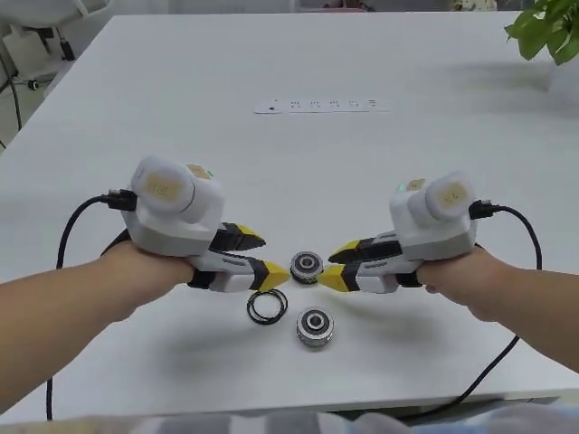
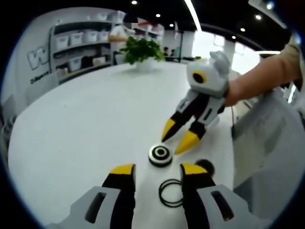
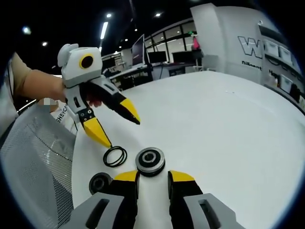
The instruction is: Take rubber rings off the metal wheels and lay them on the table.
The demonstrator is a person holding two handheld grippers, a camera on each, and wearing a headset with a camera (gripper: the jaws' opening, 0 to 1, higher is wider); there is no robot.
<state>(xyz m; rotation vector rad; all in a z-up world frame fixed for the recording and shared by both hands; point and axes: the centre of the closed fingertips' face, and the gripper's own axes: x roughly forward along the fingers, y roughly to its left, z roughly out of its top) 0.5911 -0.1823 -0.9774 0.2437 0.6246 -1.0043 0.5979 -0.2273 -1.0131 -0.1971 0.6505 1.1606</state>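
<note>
A metal wheel [image 1: 306,265] stands on the white table [image 1: 271,172] between the tips of both grippers. It lies just ahead of my left gripper [image 2: 158,171], which is open, and of my right gripper [image 3: 153,176], also open. Neither touches it. In the head view the left gripper [image 1: 271,259] points right and the right gripper [image 1: 329,267] points left. A second wheel [image 1: 314,325] sits nearer the front edge. Black rubber rings [image 1: 267,306] lie flat beside it, under the left gripper's jaws. The rings [image 3: 115,156] and both wheels [image 3: 150,161] [image 3: 100,182] also show in the right gripper view.
A white power strip [image 1: 321,106] lies at the middle of the table, far from the work. A green plant [image 1: 547,27] stands at the back right corner. Black cables [image 1: 77,226] trail from both grippers toward the table's front edge. A mesh chair [image 3: 33,157] stands beside the table.
</note>
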